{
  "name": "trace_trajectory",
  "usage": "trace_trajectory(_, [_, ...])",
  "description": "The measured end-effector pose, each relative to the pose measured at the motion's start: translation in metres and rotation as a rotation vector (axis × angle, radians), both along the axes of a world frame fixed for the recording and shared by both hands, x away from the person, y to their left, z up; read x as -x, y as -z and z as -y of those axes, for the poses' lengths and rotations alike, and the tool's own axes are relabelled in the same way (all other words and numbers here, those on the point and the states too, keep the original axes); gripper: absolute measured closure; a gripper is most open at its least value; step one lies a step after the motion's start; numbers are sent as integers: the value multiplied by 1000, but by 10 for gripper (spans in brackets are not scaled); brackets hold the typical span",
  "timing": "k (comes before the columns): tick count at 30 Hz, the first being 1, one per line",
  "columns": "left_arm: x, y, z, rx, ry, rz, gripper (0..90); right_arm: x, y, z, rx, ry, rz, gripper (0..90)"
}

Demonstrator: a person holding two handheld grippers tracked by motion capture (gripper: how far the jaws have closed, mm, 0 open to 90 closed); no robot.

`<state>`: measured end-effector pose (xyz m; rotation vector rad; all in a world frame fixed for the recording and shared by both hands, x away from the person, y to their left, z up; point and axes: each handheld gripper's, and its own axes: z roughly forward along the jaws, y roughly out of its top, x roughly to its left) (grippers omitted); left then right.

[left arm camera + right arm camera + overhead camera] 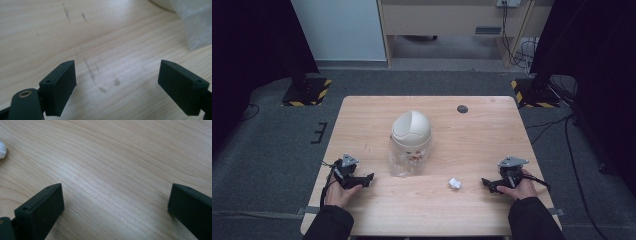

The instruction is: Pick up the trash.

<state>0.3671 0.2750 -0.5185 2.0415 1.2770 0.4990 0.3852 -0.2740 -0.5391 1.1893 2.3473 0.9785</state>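
Pale wood grain runs under both our grippers, and nothing lies between either pair of jaws. We rest the left gripper (362,180) low on the table (472,210) near its left front corner, jaws spread wide over bare, scuffed wood, with the clear plastic bag (404,162) near it and ahead toward the table's middle. The right gripper (490,186) sits mirrored near the right front corner, its jaws likewise wide apart, and the crumpled white paper ball (454,183) lies near it on its inner side. We judge this a ready stance: both tools parked apart so either can reach inward. The bag lies against the foot of a domed white bin (411,131) standing mid-table. We count two grippers, one paper ball, one bag, one bin, and one dark round grommet (462,109) near the far edge.
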Motion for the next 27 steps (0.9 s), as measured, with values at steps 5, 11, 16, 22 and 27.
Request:
trace_trajectory(5, [2,-14,-4,46,-10,90,151,0,0,0,1,0,1,7])
trace_trajectory(11, [5,-27,-10,113,-21,150,147,0,0,0,1,0,0,7])
trace_trajectory(16, [5,-38,-12,149,-2,207,131,0,0,0,1,0,0,7])
trace_trajectory(22, [6,-48,-11,139,29,244,135,0,0,0,1,-1,0,7])
trace_trajectory(27, [7,-58,-9,152,57,272,135,0,0,0,1,0,0,7])
